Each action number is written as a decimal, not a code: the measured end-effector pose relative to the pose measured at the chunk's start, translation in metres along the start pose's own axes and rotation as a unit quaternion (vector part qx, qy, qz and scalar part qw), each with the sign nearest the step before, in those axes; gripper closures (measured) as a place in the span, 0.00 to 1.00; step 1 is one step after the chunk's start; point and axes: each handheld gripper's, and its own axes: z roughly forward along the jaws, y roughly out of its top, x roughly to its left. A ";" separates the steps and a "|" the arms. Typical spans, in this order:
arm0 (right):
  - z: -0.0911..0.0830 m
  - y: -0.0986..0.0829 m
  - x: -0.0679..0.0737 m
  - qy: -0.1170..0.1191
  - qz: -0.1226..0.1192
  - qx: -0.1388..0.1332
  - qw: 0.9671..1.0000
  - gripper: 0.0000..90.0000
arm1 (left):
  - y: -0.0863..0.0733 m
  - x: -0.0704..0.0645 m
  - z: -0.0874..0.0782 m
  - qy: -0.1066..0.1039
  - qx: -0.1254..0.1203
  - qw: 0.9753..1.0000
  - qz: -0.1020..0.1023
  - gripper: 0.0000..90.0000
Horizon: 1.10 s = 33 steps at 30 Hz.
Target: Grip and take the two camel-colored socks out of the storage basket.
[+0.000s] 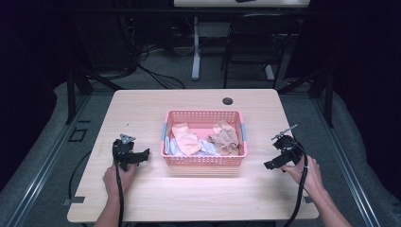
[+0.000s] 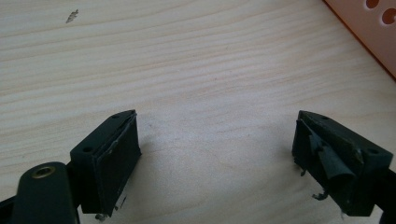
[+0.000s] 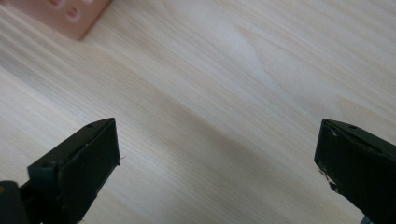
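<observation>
Gaping wide over bare wood, the jaws of both tools hold nothing: the left gripper (image 2: 215,154) shows its two black pads far apart at the bottom of its own view, and the right gripper (image 3: 215,163) is spread just as far in its view, grasping nothing. Seen from the high view, the left gripper (image 1: 140,154) sits left of centre and the right gripper (image 1: 270,164) right of centre, each pointing inward at the pink basket (image 1: 204,161) that stands between them in the middle of the table (image 1: 156,198), near to both but touching neither. A corner of that basket (image 2: 369,32) pokes into the upper right of the left gripper view, and another corner (image 3: 65,18) into the upper left of the right gripper view. Inside lie crumpled cloths: a peach cloth (image 1: 186,138) toward the left, a tan cloth (image 1: 225,138) toward the right, and a white cloth (image 1: 206,148) low between them. To my eye the risk is that a jaw reaching in catches two tangled pieces at once, or hooks the perforated wall and drags the light basket across the table. The fabric looks soft, thin and limp, bunched in loose folds.
</observation>
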 end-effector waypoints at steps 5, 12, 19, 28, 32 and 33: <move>-0.017 0.013 0.011 -0.001 -0.023 -0.023 0.999 0.00 | 0.000 0.000 0.000 0.000 0.000 1.000 -0.001 0.16; -0.032 0.032 0.026 -0.001 -0.041 -0.057 0.998 0.00 | 0.000 0.000 0.000 -0.001 0.000 1.000 -0.001 0.16; -0.039 0.059 0.042 0.002 -0.068 -0.078 0.995 0.00 | 0.000 0.000 0.000 -0.001 0.000 1.000 -0.001 0.16; -0.037 0.100 0.067 0.010 -0.103 -0.092 0.990 0.00 | 0.000 0.000 0.000 -0.001 0.000 1.000 -0.001 0.16; -0.031 0.111 0.073 0.014 -0.107 -0.085 0.990 0.00 | 0.000 0.000 0.000 -0.001 0.000 1.000 -0.001 0.16; -0.028 0.114 0.074 0.017 -0.106 -0.084 0.991 0.00 | 0.000 0.000 0.000 -0.001 0.000 1.000 -0.001 0.16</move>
